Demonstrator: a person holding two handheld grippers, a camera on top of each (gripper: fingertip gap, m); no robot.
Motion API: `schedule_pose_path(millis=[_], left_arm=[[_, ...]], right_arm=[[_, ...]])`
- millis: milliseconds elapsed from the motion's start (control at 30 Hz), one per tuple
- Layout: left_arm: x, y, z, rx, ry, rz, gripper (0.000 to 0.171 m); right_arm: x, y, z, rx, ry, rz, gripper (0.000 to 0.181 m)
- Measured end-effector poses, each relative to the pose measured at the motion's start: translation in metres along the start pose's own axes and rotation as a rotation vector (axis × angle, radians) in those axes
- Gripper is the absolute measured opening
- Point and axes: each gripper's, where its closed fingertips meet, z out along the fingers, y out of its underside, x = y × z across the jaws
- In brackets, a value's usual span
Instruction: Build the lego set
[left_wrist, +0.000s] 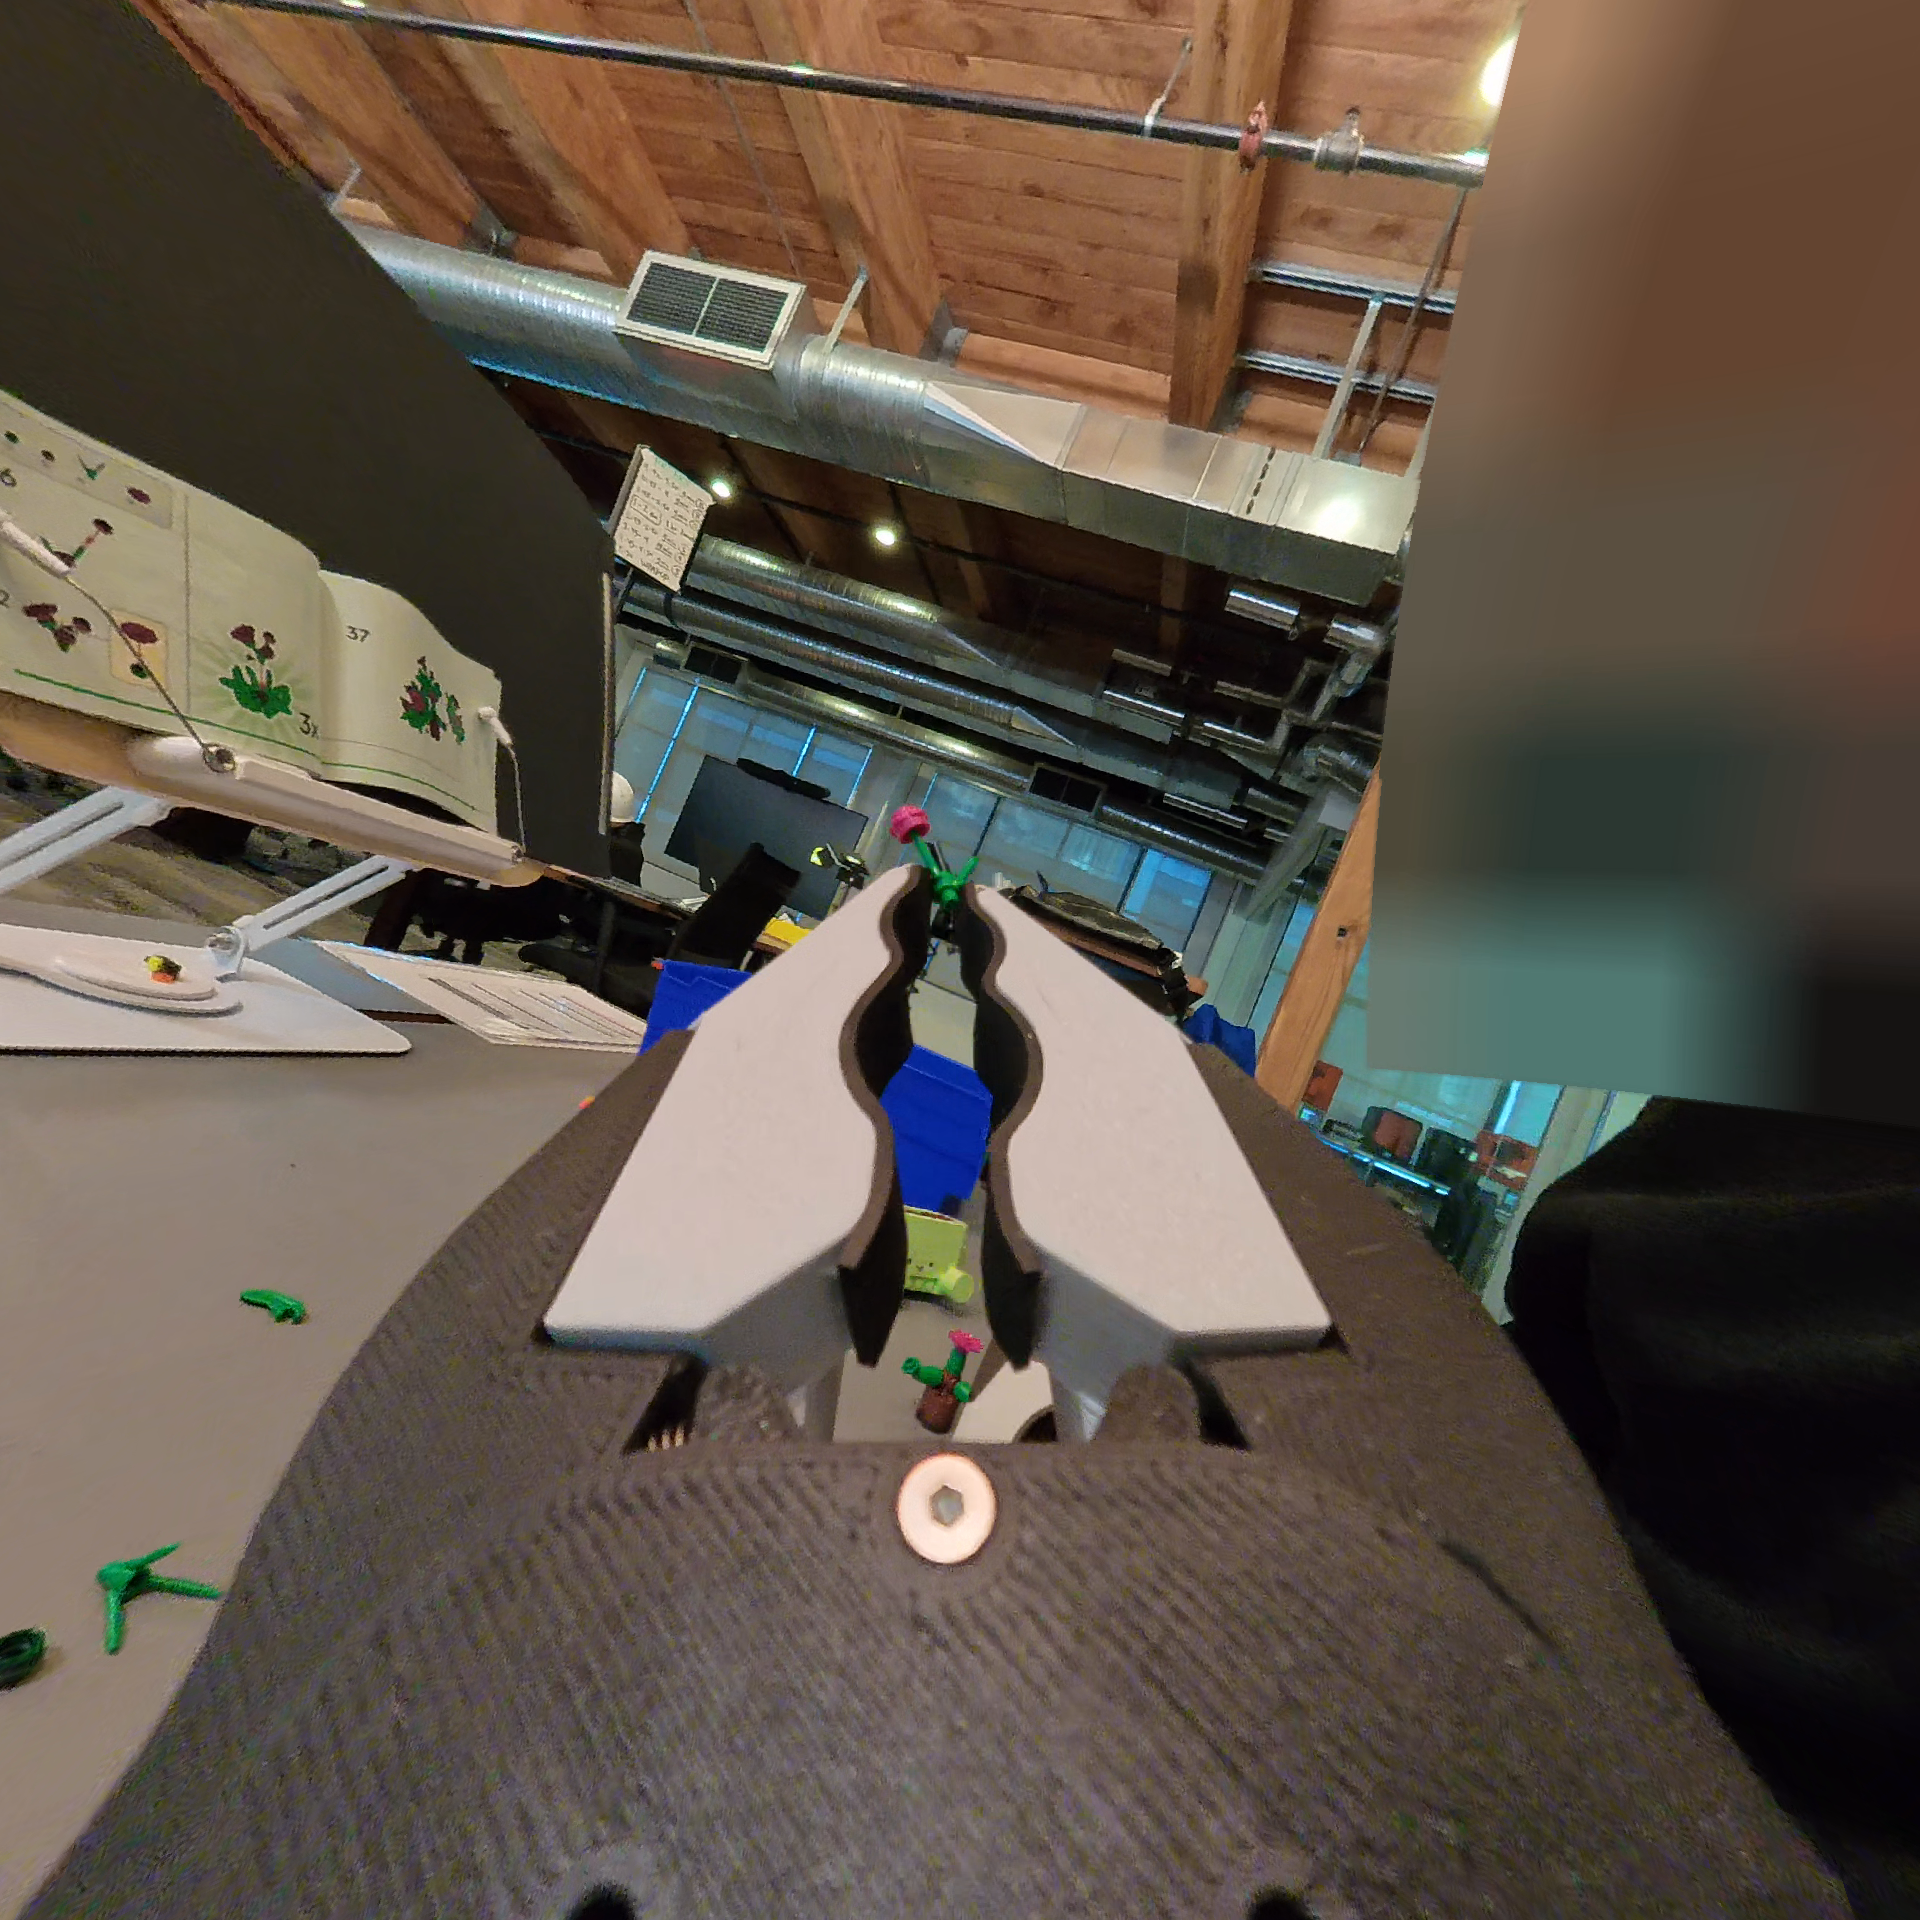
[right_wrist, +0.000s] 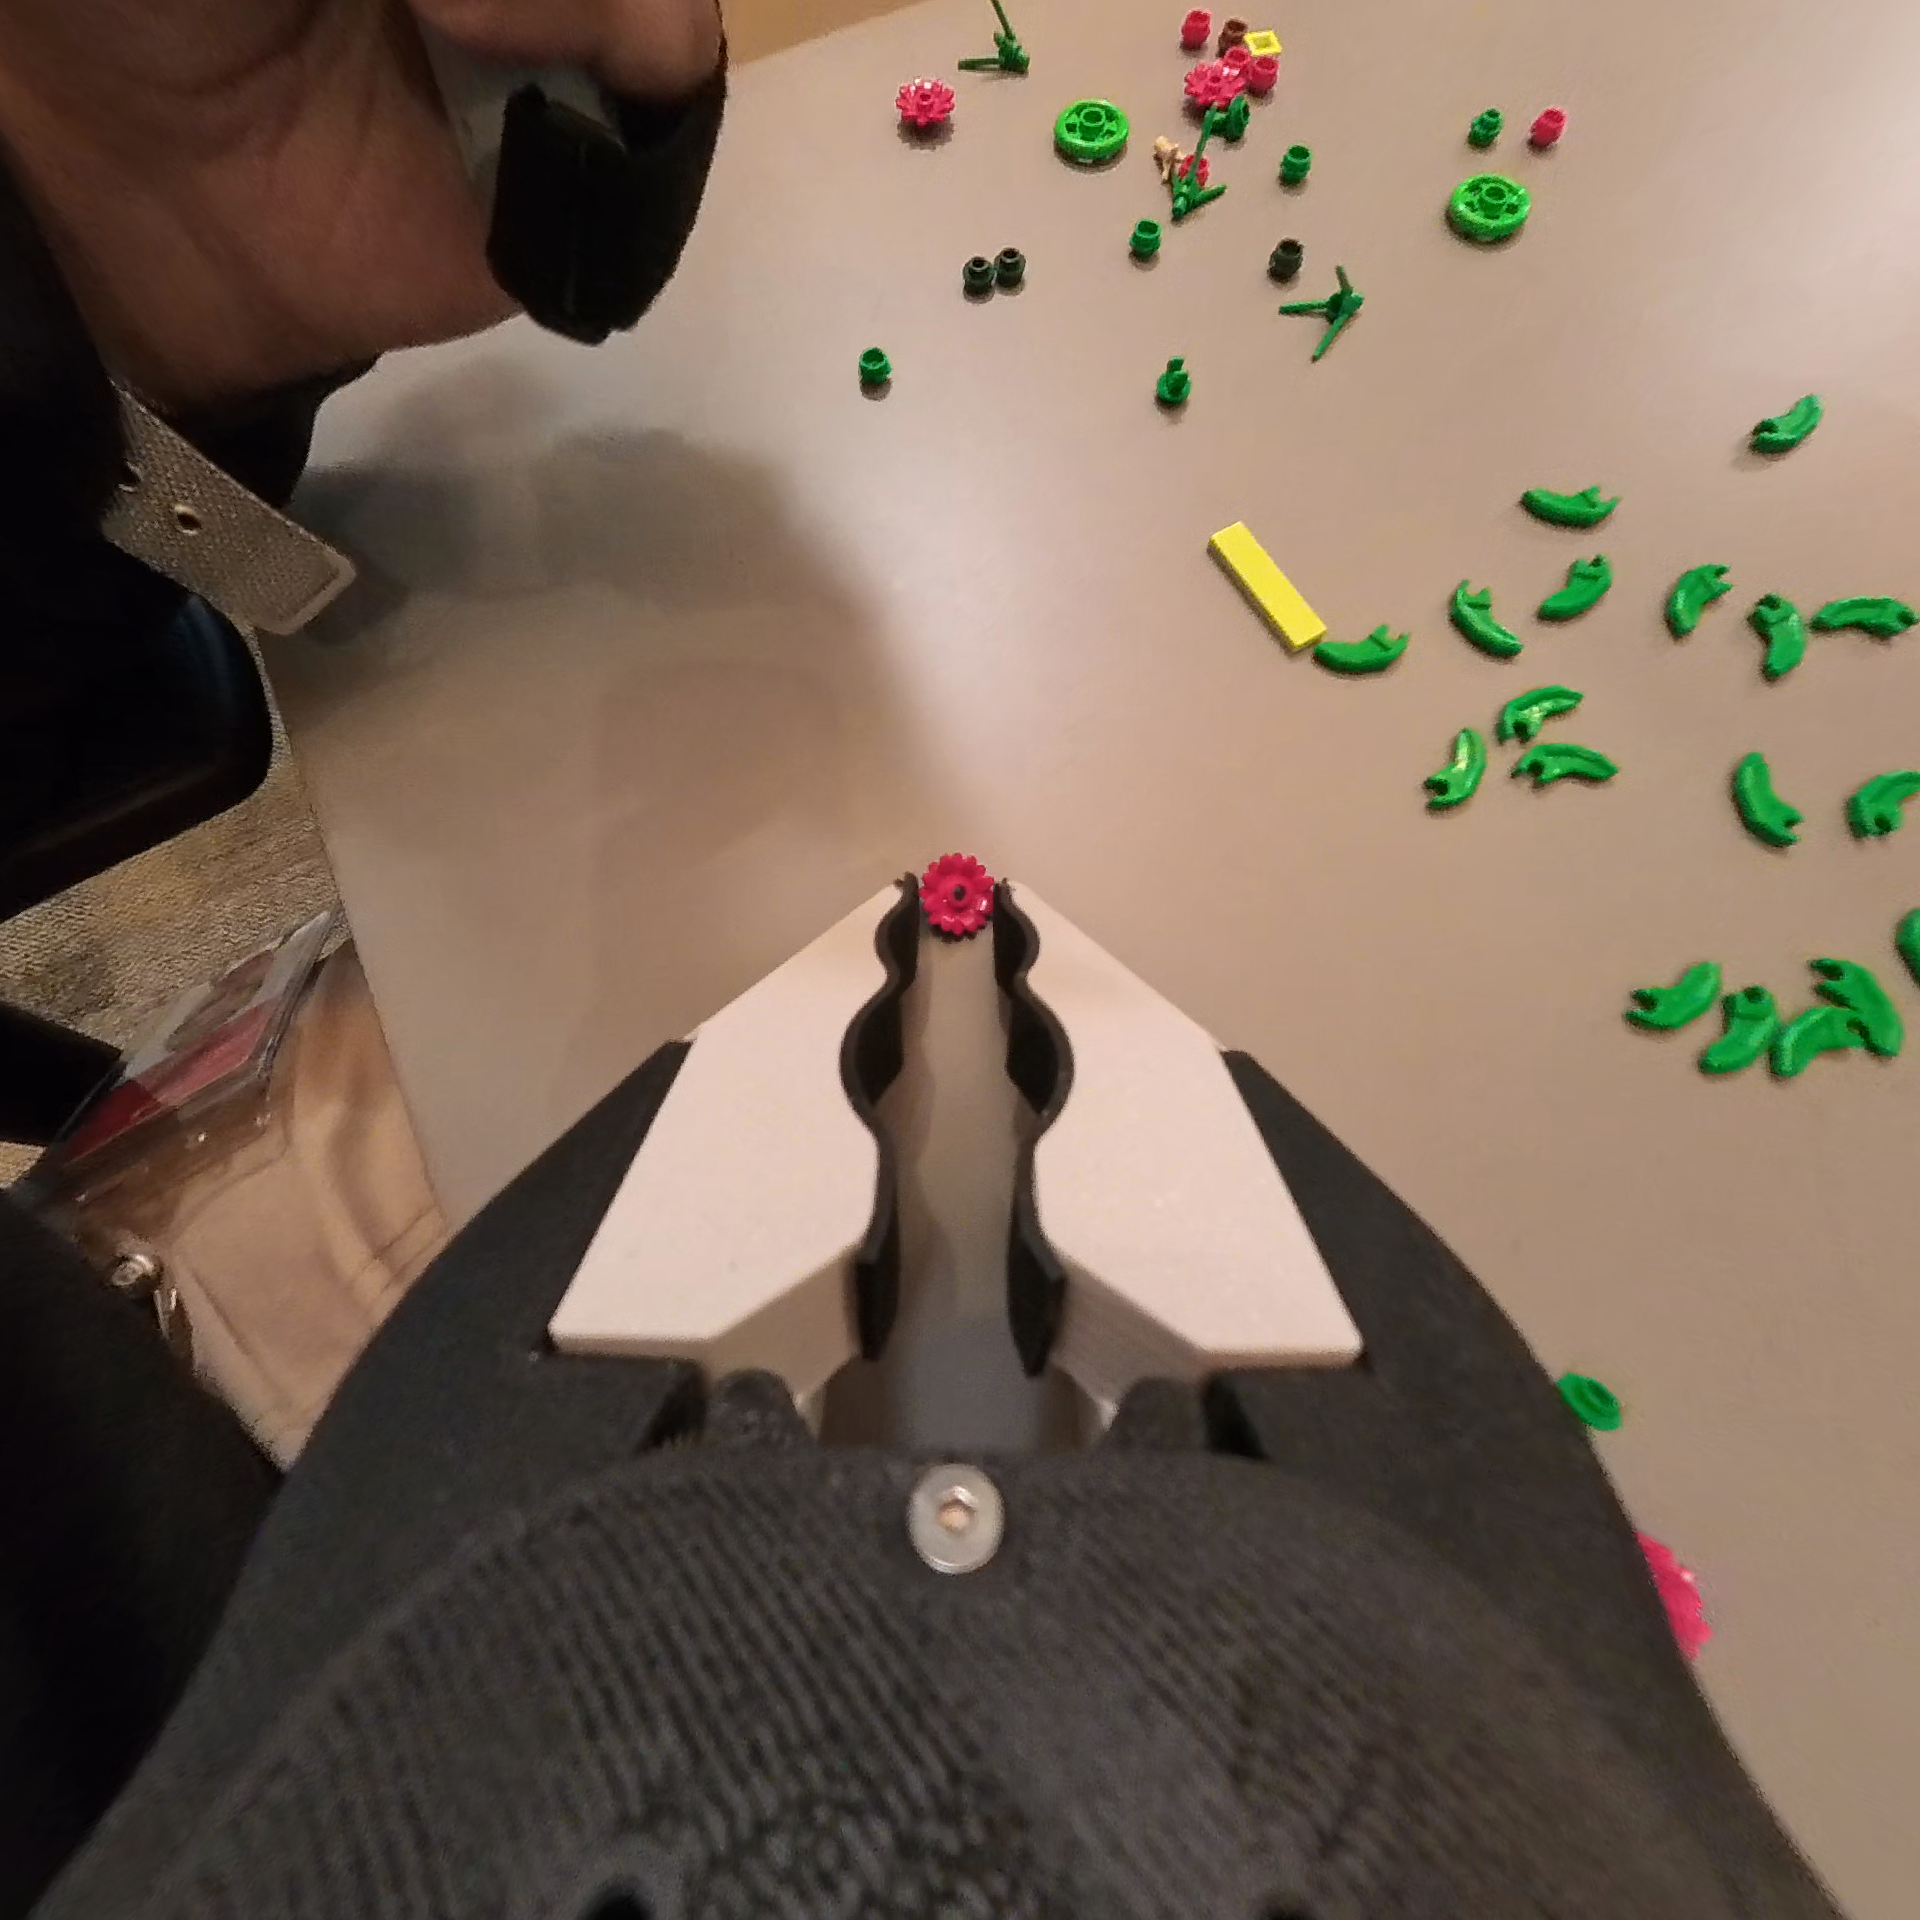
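Overhead in the left wrist view runs a timber ceiling (left_wrist: 935, 187) with silver ductwork (left_wrist: 1039, 436); below it, at 9 o'clock, an instruction booklet (left_wrist: 260, 644) rests open on a white stand (left_wrist: 208, 935). Grey tabletop (left_wrist: 156, 1247) carries loose green stem pieces (left_wrist: 135, 1590) at 8 o'clock. Left tool (left_wrist: 948, 894) is tilted upward, its tips clamped on a green stem topped with a pink bud (left_wrist: 930, 847). Between its finger bases a small potted flower assembly (left_wrist: 943, 1377) stands on the tabletop.

In the right wrist view the tool looks down on the beige tabletop (right_wrist: 675, 675). A person's hand (right_wrist: 260, 177), at 11 o'clock, grips a dark handle. Green leaf pieces (right_wrist: 1558, 717) lie scattered from 2 to 4 o'clock, a yellow flat tile (right_wrist: 1265, 585) at 2 o'clock touching one leaf, and green wheels (right_wrist: 1091, 130), studs and pink flowers at 1 o'clock. Right tool (right_wrist: 957, 896) is closed on a pink flower piece (right_wrist: 957, 894) at its tips.
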Motion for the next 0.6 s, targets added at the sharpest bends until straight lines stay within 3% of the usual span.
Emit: schedule_pose_path(millis=[600], left_arm=[[-0.01,0.003,-0.006,0.034,0.016,-0.122,0.002]], right_arm=[[0.014,-0.01,0.011,0.001,-0.003,-0.011,0.012]])
